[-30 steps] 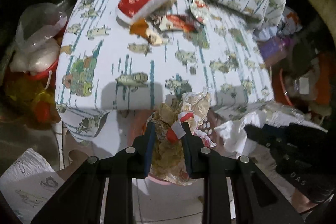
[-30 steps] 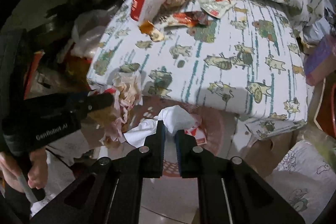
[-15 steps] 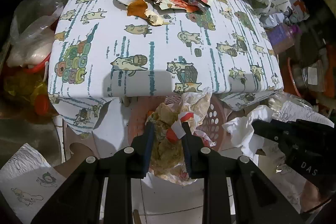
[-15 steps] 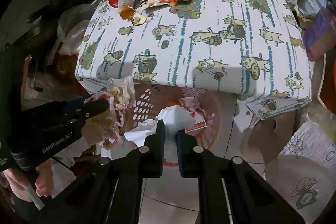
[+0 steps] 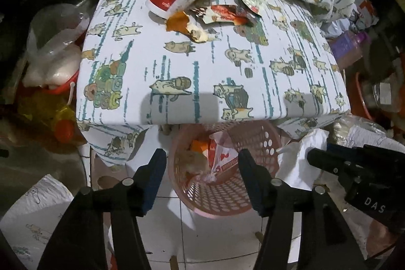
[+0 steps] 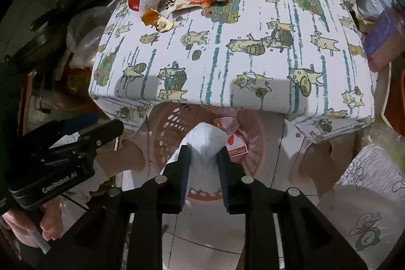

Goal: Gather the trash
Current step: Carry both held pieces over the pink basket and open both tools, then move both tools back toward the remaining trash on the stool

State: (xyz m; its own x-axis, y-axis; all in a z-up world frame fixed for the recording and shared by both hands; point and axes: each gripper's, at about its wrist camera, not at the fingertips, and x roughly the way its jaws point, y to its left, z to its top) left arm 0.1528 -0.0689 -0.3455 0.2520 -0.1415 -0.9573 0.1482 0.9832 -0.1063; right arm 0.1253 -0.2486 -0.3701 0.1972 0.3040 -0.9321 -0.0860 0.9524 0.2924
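Tissue (image 6: pixel 206 143) — upright between right tongs (image 6: pixel 203 168)

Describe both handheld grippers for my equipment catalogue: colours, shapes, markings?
Both are matte black, angular frames with round silver bolts. The left gripper has two long fingers faced with blue pads; its side reads "GenRobot.AI" in white. The right gripper has blue ribbed pads and white letters "DAS" on its body. No cables or sleeves show.

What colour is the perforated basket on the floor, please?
Pink basket, clearest in the left wrist view.
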